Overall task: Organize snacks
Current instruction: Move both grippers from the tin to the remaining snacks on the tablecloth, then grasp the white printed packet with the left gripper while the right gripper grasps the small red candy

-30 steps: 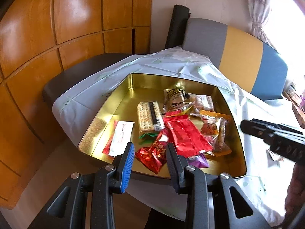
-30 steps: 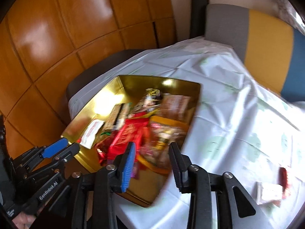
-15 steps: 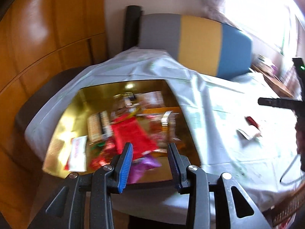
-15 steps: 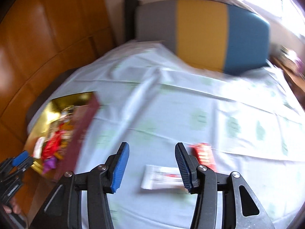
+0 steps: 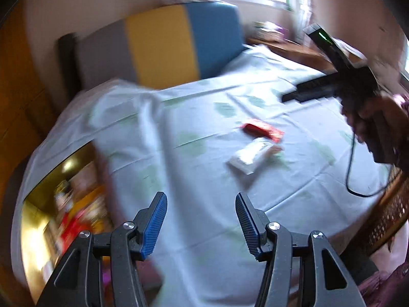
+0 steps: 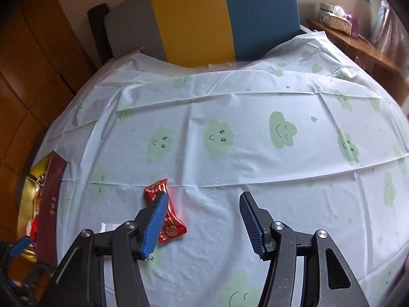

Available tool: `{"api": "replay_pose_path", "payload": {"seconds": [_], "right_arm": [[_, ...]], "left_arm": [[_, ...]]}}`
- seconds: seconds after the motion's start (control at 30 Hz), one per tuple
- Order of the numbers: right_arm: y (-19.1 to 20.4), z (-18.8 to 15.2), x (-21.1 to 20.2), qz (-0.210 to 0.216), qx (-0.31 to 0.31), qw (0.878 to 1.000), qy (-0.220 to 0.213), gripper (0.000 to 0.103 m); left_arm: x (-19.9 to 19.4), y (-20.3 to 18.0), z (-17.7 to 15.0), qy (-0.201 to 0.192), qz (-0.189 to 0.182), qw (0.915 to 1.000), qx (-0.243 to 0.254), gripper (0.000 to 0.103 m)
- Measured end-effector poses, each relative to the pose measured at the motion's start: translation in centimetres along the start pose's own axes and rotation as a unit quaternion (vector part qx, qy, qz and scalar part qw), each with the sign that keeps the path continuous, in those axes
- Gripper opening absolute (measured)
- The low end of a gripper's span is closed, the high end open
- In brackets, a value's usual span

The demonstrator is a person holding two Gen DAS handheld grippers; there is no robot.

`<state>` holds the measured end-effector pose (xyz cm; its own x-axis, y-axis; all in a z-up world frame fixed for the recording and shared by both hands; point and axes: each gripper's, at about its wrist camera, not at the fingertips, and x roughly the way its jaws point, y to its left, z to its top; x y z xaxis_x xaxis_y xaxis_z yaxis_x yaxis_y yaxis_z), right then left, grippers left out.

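Note:
My left gripper point(image 5: 200, 220) hangs above the cloud-print tablecloth point(image 5: 204, 128), its jaws opening with nothing between them. Ahead of it lie a red candy wrapper point(image 5: 263, 130) and a white packet point(image 5: 251, 154), both blurred. The gold snack box point(image 5: 38, 204) with several snacks is at the lower left. My right gripper point(image 6: 203, 220) is low over the cloth, jaws opening and empty. The red candy point(image 6: 171, 225) lies on the cloth partly behind its left finger point(image 6: 153, 225). A corner of the white packet point(image 6: 107, 227) shows beside it. The gold box point(image 6: 28, 192) sits at the left edge.
A grey, yellow and blue chair back point(image 6: 199, 18) stands behind the table. A wooden shelf with boxes point(image 6: 340, 23) is at the back right. A wicker chair point(image 5: 391, 217) is at the right. A hand point(image 5: 378, 128) holds my right gripper point(image 5: 294, 96), with a black cable hanging below.
Both views have swung from the gold box to the right, onto the tablecloth with the two loose snacks. The jaws of both grippers have widened.

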<state>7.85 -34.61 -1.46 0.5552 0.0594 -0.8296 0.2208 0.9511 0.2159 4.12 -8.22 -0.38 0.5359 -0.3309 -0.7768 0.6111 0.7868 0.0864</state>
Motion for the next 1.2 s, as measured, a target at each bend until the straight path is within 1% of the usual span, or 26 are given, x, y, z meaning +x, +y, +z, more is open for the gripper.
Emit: {"api": "replay_pose_path", "payload": {"seconds": [0.13,0.17,0.2,0.3,0.43,0.53,0.63,0.73,0.77,0.8,0.83,0.93,1.03,1.2], "right_arm": [[1.1,-0.1,-0.6,0.022,-0.001,1.0,0.002,0.059],[1.3,-0.1,-0.7,0.024,-0.003,1.0,0.002,0.06],[1.4,-0.1,-0.8,0.027,-0.003,1.0,0.001,0.062],[1.4,0.0,-0.9,0.037,0.005,0.999,0.005,0.064],[1.1,0.0,-0.7,0.041,0.012,0.999,0.012,0.065],[0.9,0.1,-0.6,0.044,0.016,0.999,0.011,0.065],[0.8,0.2,-0.5,0.044,0.019,0.999,0.011,0.065],[0.9,0.1,-0.2,0.037,0.017,0.999,0.013,0.065],[0.9,0.1,-0.1,0.035,0.016,0.999,0.013,0.065],[0.9,0.1,0.0,0.031,0.015,0.999,0.014,0.065],[1.0,0.0,0.1,0.029,0.013,0.999,0.014,0.065],[1.3,-0.1,0.5,0.025,0.002,1.0,0.017,0.065],[1.9,-0.4,1.1,0.025,-0.014,0.999,0.024,0.065],[3.6,-1.1,2.0,0.026,-0.06,0.997,0.028,0.065]], "left_arm": [[2.7,-2.7,2.2,0.012,-0.04,0.9979,0.049,0.057],[3.5,-3.3,2.7,0.017,-0.05,0.9966,0.063,0.06],[4.1,-3.8,3.2,0.021,-0.056,0.9955,0.073,0.065],[6.3,-5.2,4.2,0.036,-0.07,0.9916,0.103,0.068],[9.3,-5.7,5.1,0.058,-0.077,0.9888,0.114,0.068],[10.5,-5.5,5.8,0.064,-0.096,0.9871,0.111,0.068],[11.6,-5.7,6.2,0.07,-0.1,0.986,0.114,0.068],[13.1,-5.5,6.2,0.086,-0.108,0.9854,0.1,0.068],[13.4,-5.3,6.0,0.086,-0.11,0.9864,0.086,0.064],[13.2,-5.1,5.9,0.075,-0.107,0.9884,0.077,0.046],[12.9,-5.0,5.7,0.069,-0.104,0.9897,0.07,0.039],[12.0,-4.6,5.0,0.065,-0.114,0.9905,0.04,0.037],[10.4,-4.4,3.4,0.062,-0.095,0.9932,0.024,0.036],[7.8,-3.5,0.5,0.055,-0.081,0.9948,-0.031,0.036]]}}
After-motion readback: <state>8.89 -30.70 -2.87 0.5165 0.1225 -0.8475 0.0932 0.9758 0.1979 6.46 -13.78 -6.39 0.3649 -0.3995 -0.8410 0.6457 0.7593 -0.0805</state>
